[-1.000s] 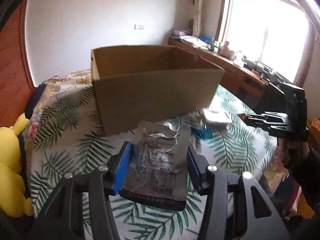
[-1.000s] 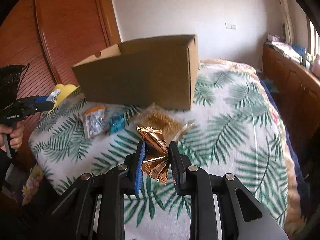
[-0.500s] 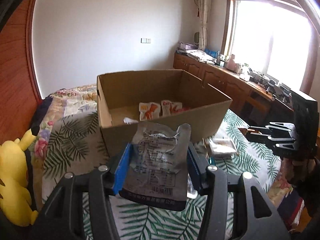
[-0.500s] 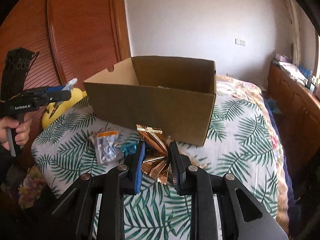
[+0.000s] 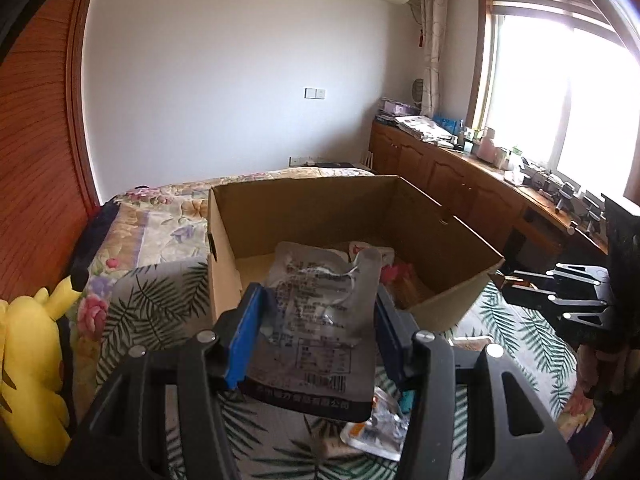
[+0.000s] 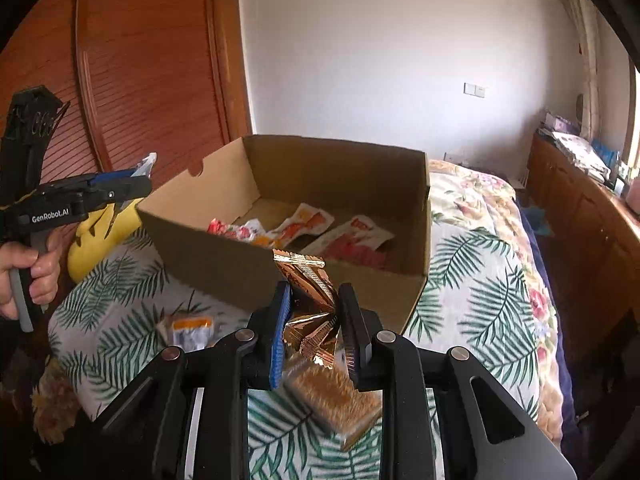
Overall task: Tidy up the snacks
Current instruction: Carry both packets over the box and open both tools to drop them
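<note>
An open cardboard box (image 5: 224, 248) (image 6: 224, 256) stands on the bed with several red and orange snack packets (image 6: 296, 226) inside. My left gripper (image 5: 316, 312) is shut on a silver foil pouch (image 5: 320, 320), held above the box's near left wall. My right gripper (image 6: 314, 312) is shut on a crumpled gold wrapper (image 6: 310, 296), held just before the box's near wall. Each gripper shows in the other's view, the right one (image 5: 508, 284) and the left one (image 6: 136, 184).
On the leaf-print bedspread (image 6: 480, 288) lie a gold packet (image 6: 336, 404), an orange-topped clear packet (image 6: 188, 328) (image 5: 376, 432) and a blue item (image 5: 406, 400). A yellow plush (image 5: 28, 360) sits at the left. A wooden cabinet (image 5: 460, 184) runs under the window.
Both grippers have risen with their packets and moved toward the box. The box interior and its packets have come into view.
</note>
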### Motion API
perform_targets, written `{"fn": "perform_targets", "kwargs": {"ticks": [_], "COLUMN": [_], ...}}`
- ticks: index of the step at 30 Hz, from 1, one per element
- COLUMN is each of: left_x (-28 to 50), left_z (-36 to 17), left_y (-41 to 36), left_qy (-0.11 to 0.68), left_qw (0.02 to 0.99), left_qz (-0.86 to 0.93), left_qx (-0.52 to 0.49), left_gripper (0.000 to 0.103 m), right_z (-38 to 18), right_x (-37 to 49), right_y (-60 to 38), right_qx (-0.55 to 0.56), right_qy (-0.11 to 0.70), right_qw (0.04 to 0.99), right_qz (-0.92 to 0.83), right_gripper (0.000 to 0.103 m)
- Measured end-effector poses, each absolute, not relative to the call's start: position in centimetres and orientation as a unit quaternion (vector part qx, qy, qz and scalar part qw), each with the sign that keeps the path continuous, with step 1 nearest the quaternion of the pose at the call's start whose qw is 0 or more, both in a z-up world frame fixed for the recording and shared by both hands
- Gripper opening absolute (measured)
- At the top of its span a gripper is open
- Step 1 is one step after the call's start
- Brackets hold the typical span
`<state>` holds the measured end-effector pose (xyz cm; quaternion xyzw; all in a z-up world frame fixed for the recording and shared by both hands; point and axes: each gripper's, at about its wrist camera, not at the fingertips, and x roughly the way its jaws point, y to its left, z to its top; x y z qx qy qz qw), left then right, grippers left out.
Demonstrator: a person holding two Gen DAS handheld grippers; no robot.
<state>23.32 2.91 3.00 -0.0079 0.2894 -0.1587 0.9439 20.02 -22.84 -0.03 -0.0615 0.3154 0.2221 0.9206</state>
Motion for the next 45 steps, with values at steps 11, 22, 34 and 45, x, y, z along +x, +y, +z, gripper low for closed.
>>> {"fn": "perform_targets", "kwargs": {"ticks": [11, 22, 34, 45], "left_x": [26.9, 28.1, 29.2, 29.5], "left_z": [3.6, 1.6, 0.4, 0.2], "left_y": [1.5, 0.3, 0.0, 0.1], "left_qy": [0.292, 0.303, 0.315, 0.314], "left_qw": [0.947, 0.944, 0.942, 0.944], "left_qz": [-0.134, -0.125, -0.117, -0.103], "left_qx": [0.020, 0.018, 0.017, 0.014], "left_gripper": [0.052, 0.052, 0.050, 0.059], "right_z": [1.2, 1.5, -0.6, -1.2], "right_x": [23.2, 25.9, 28.5, 28.9], "right_y": [-22.1, -20.9, -20.8, -20.5], "right_qx": [-0.063, -0.089, -0.067, -0.052], "right_qy": [0.323, 0.332, 0.359, 0.364], "right_qw": [0.920, 0.920, 0.915, 0.915], "right_qz": [0.211, 0.186, 0.169, 0.168], "right_gripper": [0.022, 0.022, 0.022, 0.024]}}
